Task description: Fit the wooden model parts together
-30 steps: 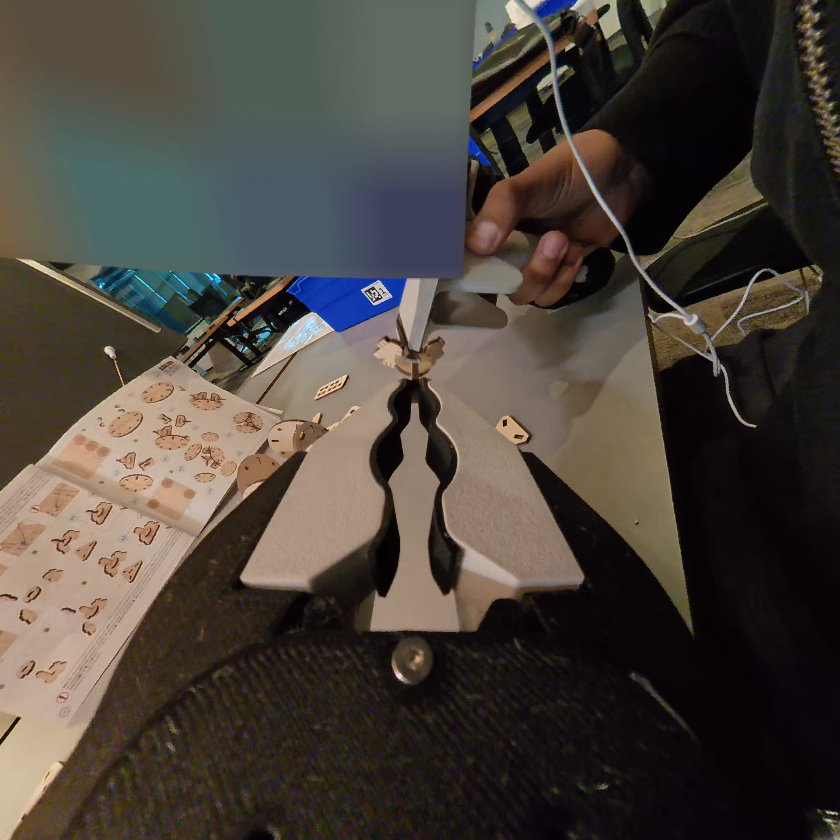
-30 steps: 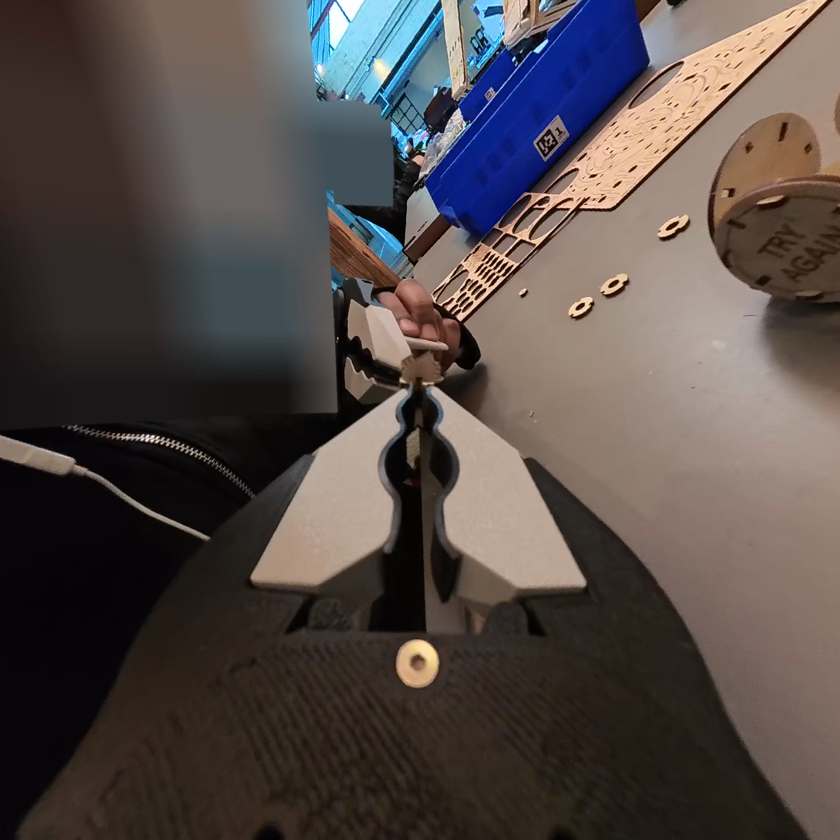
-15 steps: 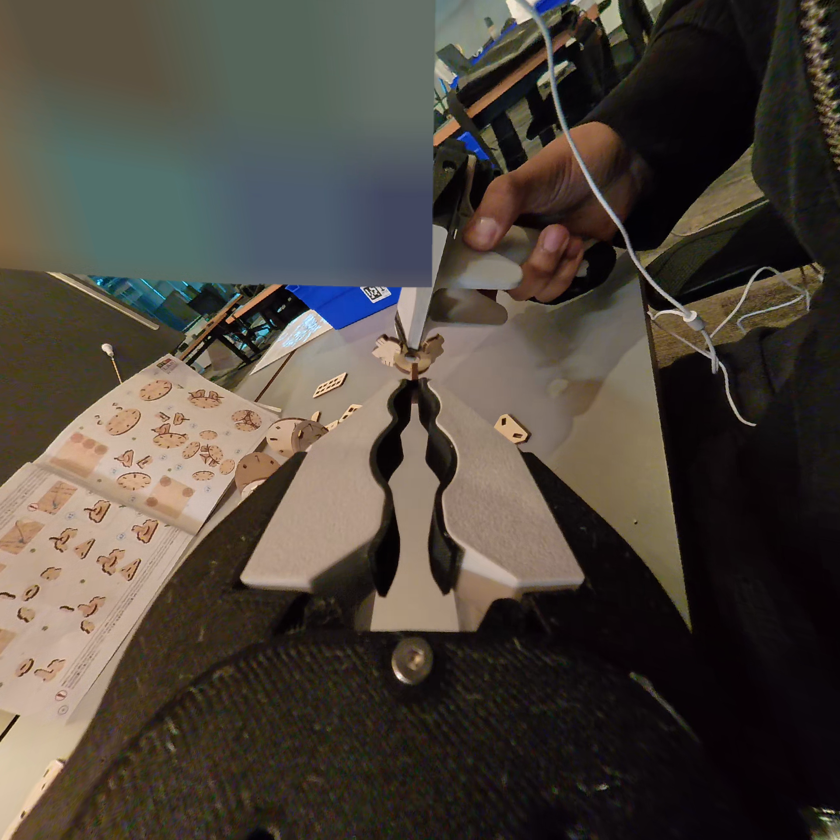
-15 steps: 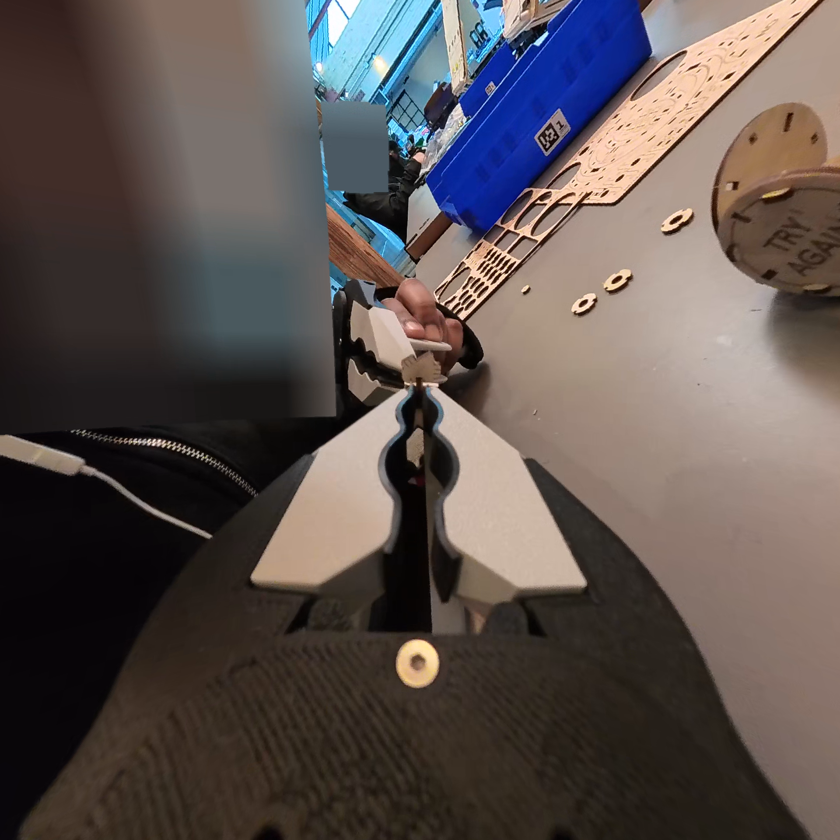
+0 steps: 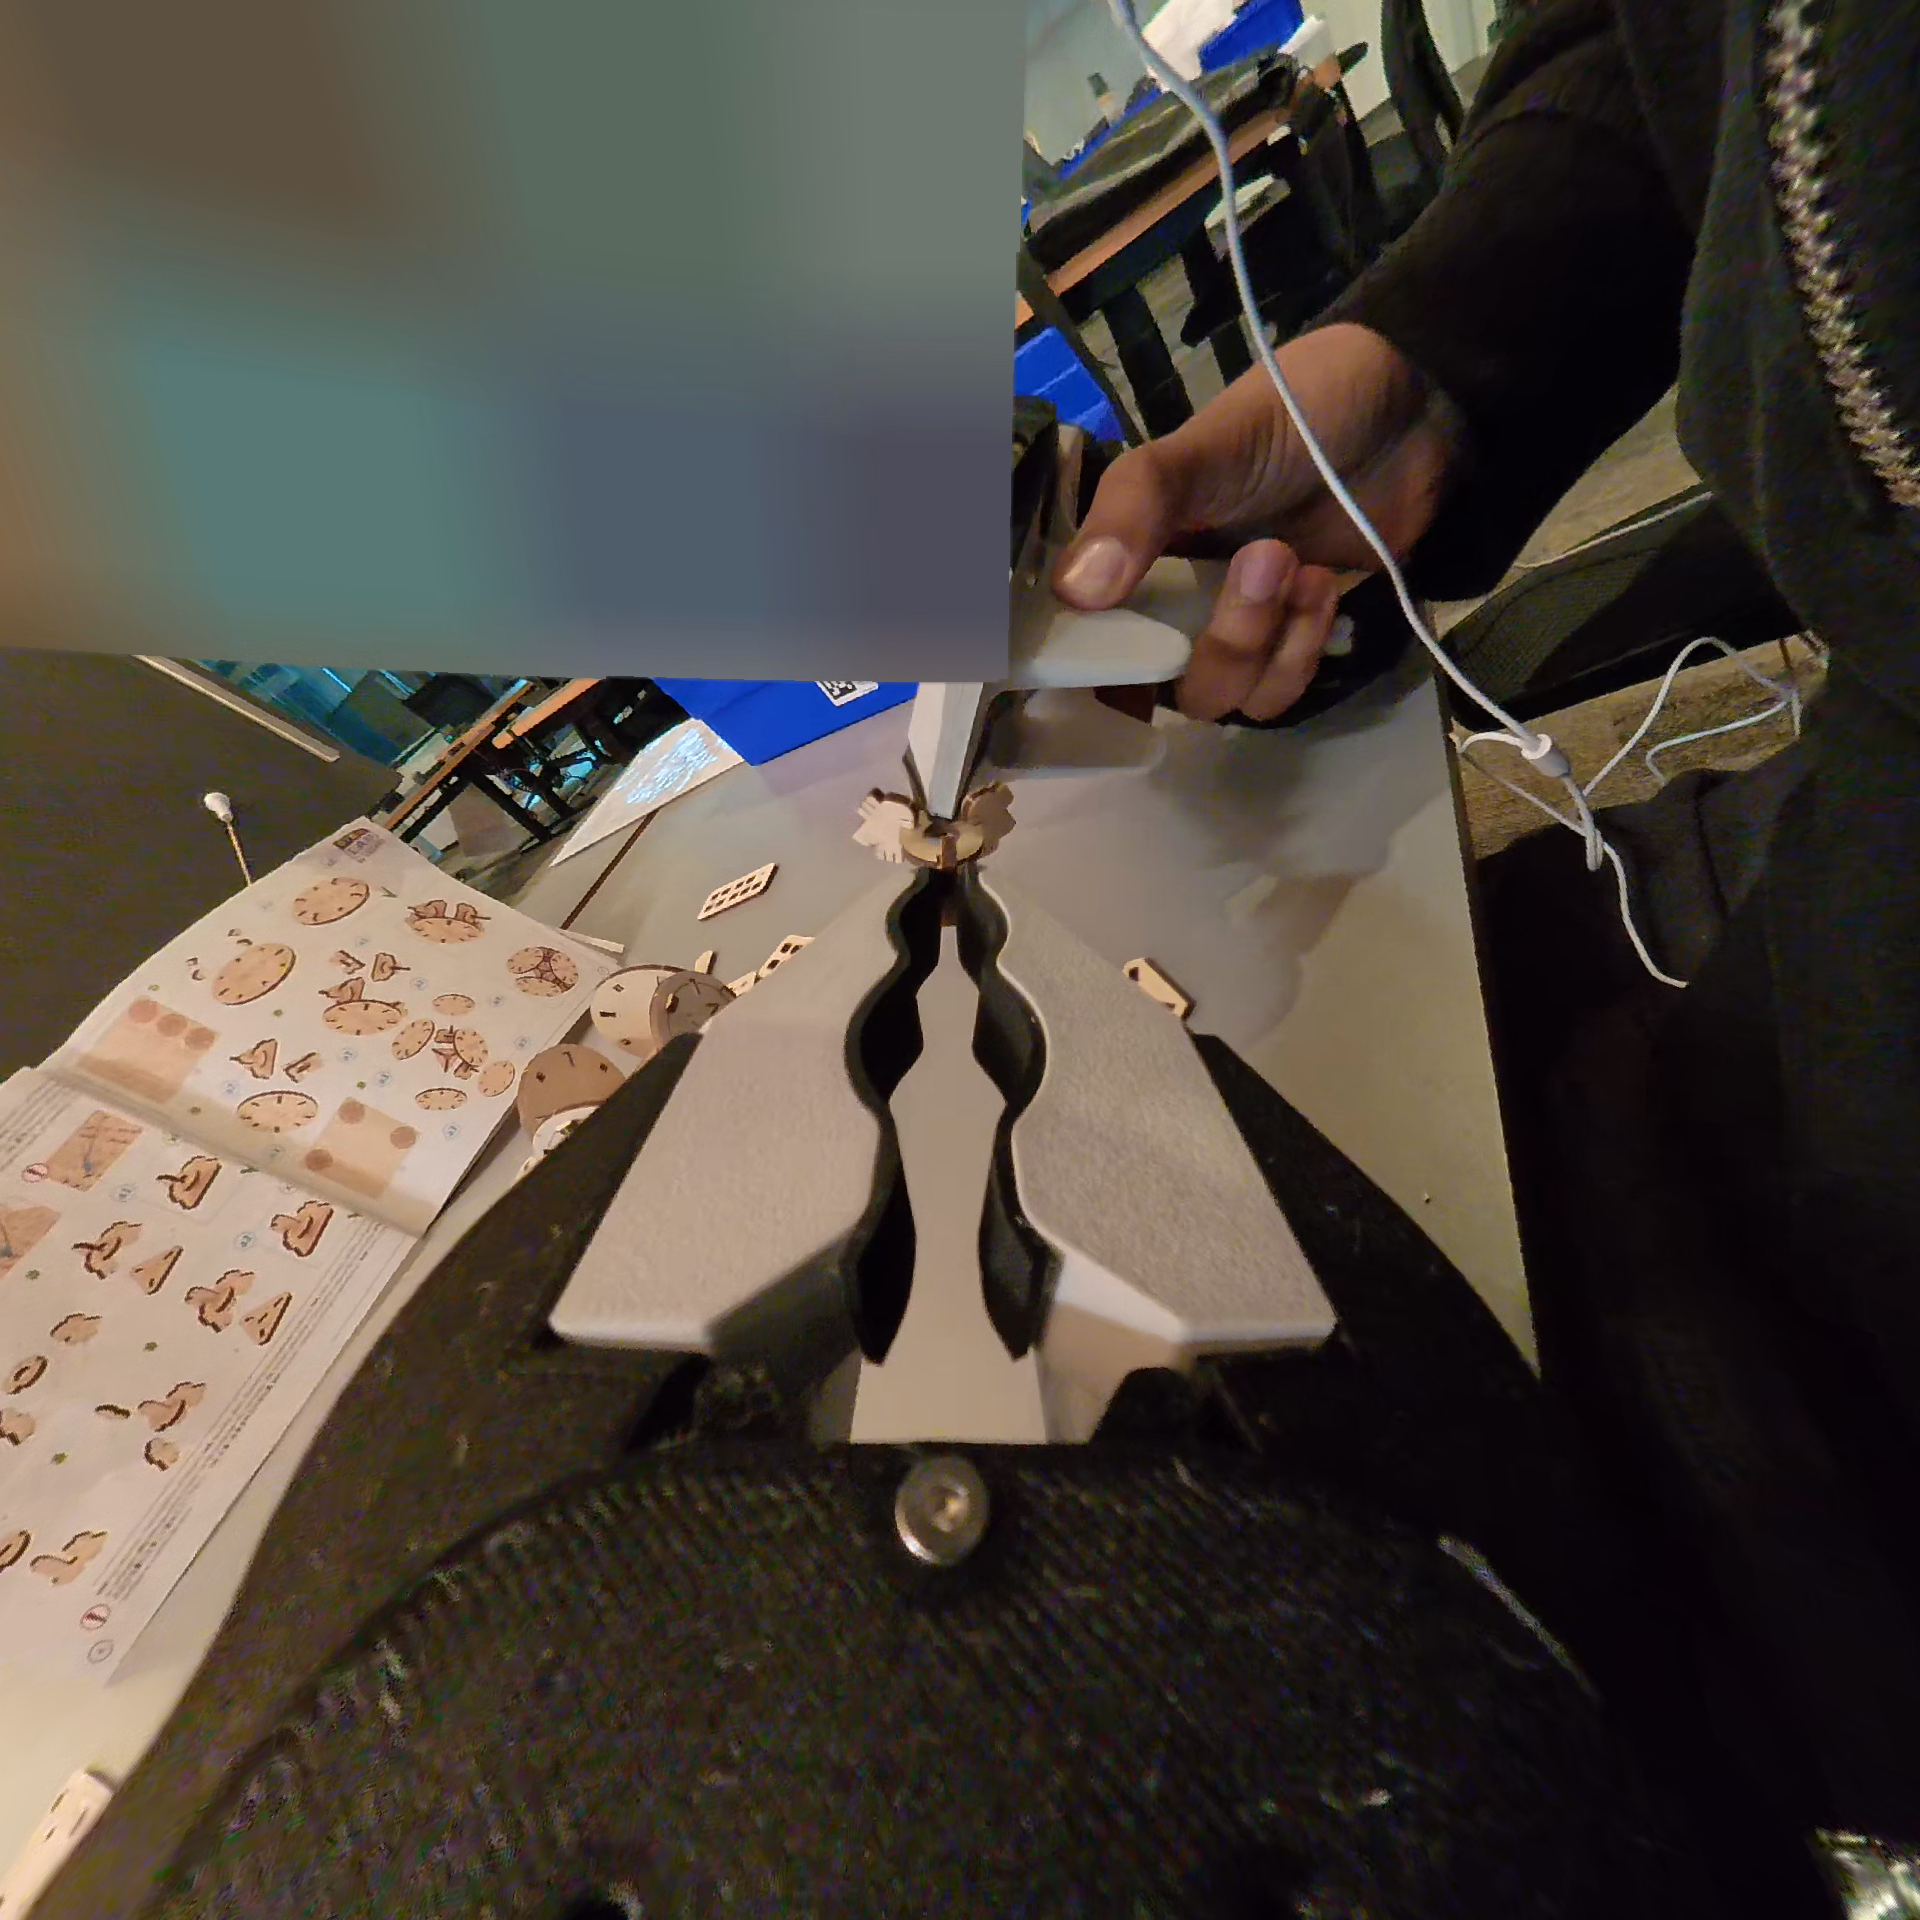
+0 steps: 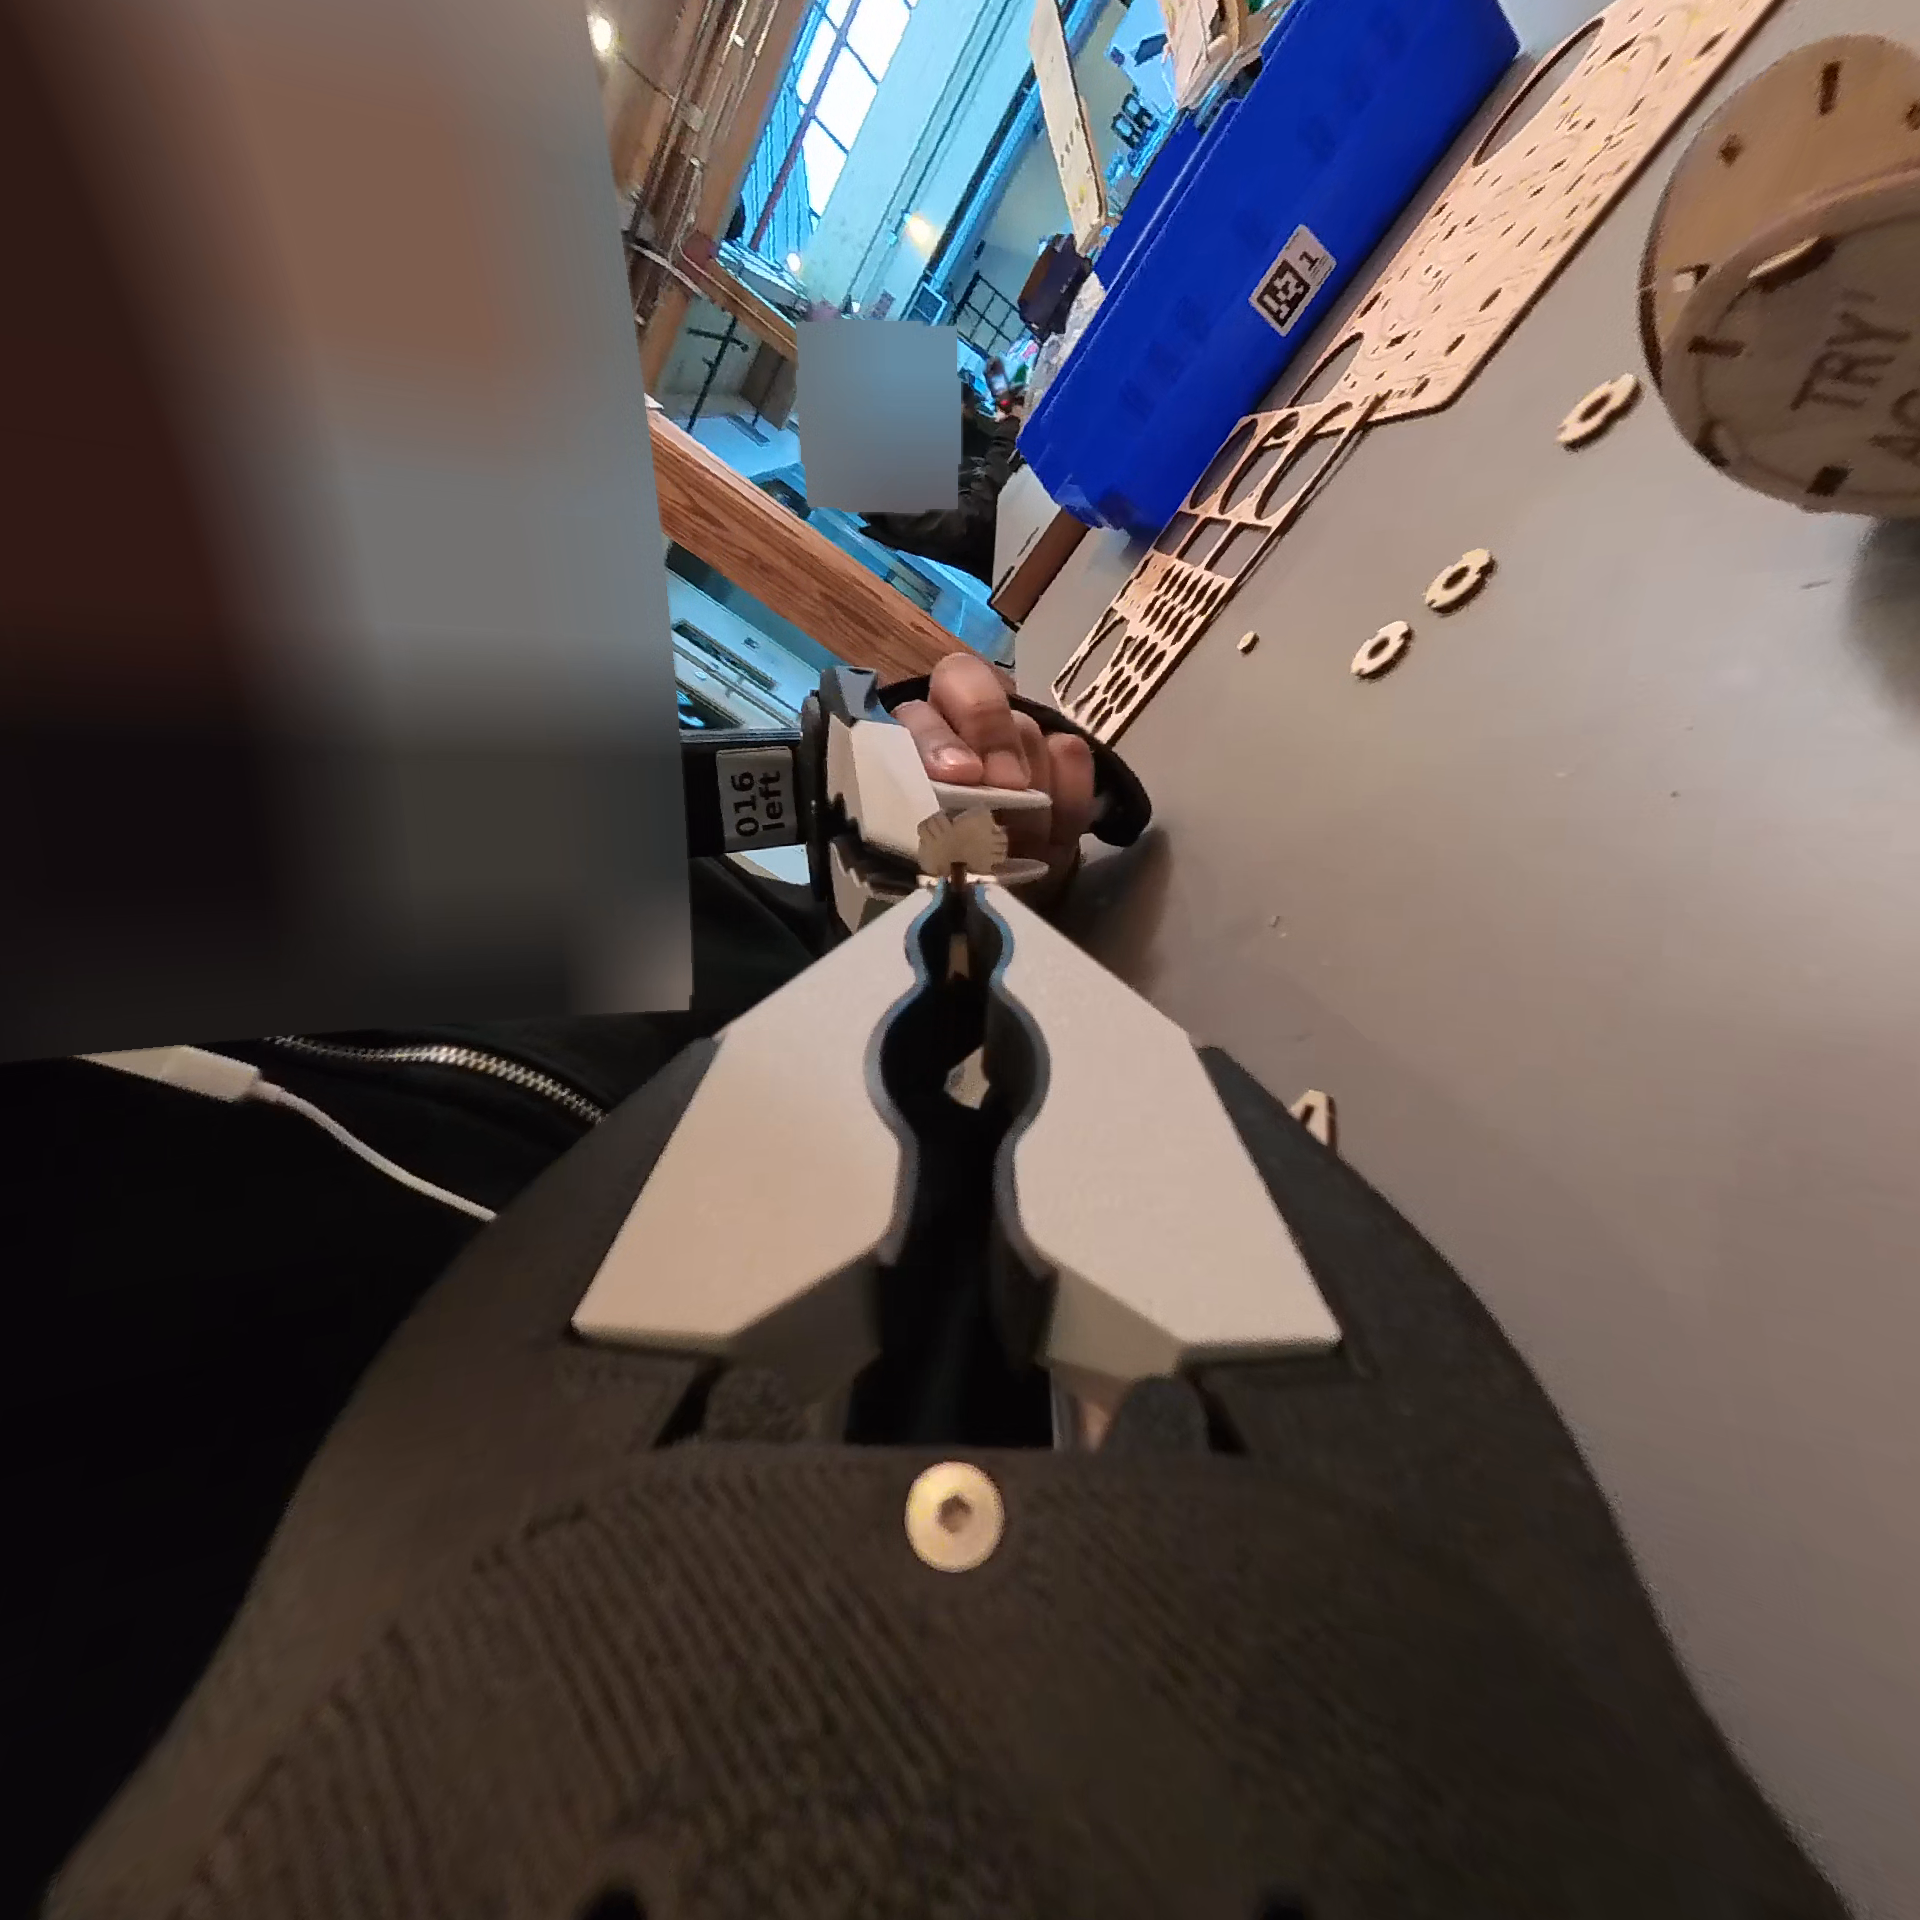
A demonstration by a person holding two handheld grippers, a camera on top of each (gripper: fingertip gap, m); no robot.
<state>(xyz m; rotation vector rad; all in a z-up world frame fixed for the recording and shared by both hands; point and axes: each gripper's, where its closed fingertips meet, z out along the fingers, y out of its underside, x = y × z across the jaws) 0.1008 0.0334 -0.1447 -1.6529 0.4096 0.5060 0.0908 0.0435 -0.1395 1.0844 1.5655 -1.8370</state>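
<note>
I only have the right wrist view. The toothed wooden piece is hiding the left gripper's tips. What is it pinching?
Observer: Left gripper is closed on a small peg under the disc of the toothed wooden piece.
Operator: Anything lying on its left?
Observer: An instruction sheet with drawings of clock parts, spread on the table.
Operator: Any loose parts near it?
Observer: Small wooden clock-face drums sit between the sheet and the gripper.
</note>
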